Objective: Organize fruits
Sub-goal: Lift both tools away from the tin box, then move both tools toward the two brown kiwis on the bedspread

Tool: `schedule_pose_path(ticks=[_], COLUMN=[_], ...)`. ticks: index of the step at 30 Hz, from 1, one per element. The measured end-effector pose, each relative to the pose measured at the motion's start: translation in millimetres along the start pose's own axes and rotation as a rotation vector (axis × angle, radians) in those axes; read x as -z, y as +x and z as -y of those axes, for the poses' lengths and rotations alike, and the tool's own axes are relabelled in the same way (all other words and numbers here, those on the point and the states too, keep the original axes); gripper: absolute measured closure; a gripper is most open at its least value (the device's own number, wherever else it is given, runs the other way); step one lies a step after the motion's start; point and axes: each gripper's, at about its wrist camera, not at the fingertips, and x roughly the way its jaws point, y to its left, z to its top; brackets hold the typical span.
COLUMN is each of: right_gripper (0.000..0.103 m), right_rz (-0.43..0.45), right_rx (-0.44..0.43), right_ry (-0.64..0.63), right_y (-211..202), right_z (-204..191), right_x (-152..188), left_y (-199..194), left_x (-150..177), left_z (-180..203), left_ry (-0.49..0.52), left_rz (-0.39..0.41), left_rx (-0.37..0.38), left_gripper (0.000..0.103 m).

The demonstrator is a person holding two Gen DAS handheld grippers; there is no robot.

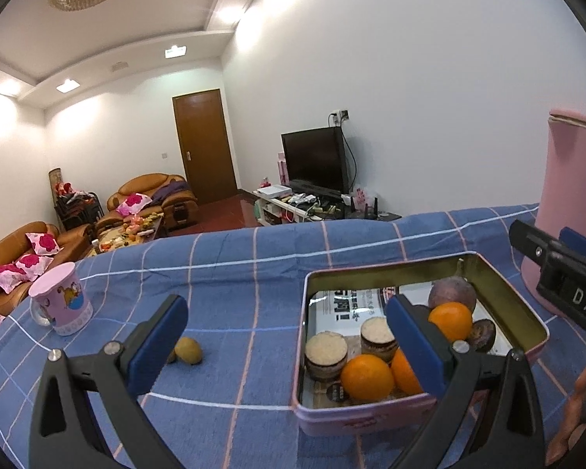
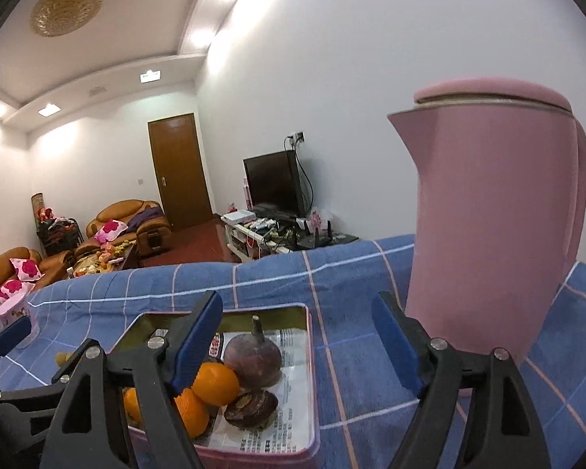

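Note:
A pink tin (image 1: 351, 420) lined with printed paper holds three oranges (image 1: 366, 377), a purple round fruit (image 1: 452, 293), a dark fruit (image 1: 482, 334) and two round cakes (image 1: 326, 351). Two small yellow-green fruits (image 1: 187, 349) lie on the blue checked cloth to its left. My left gripper (image 1: 289, 332) is open and holds nothing; its right finger hangs over the tin's near side. My right gripper (image 2: 297, 336) is open and empty just above the tin's (image 2: 254, 456) right rim, with the stemmed purple fruit (image 2: 254, 355), the oranges (image 2: 215, 383) and the dark fruit (image 2: 252, 406) at its left finger.
A tall pink kettle (image 2: 488, 215) stands on the cloth right of the tin. A pink mug (image 1: 60, 299) sits at the far left. The table's far edge drops off to a living room with sofas and a TV.

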Motion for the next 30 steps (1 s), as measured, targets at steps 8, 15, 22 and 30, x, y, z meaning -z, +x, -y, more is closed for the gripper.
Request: schedule_pose_path(ticks=[8,15,22,30], right_gripper=[0.023,0.023,0.023,0.023], right_rz=[-0.001,-0.032,-0.033,-0.036], right_rx=[0.007,-0.001,-0.013,-0.045], right_ry=[-0.037,0.010,0.024,0.002], right_y=[-18.3,-23.9,-29.4,-28.1], right_z=[-14.0,-22.2,-38.0,-66.9], right_x=[10.7,16.3,21.7,24.8], left_y=[-5.0,-10.1,-15.5,-11.6], left_x=[5.2,10.4,15.7,19.0], left_z=[-12.2,-29.1,-45.1,-69.9], left_ry=[-0.019,-0.042,-0.039,-0.037], left_rz=[-0.025,-0.031,-0.027,-0.037], left_rx=[0.006,-0.009,-0.022,-0.050], left_gripper=[0.000,0.000,0.000,0.000])
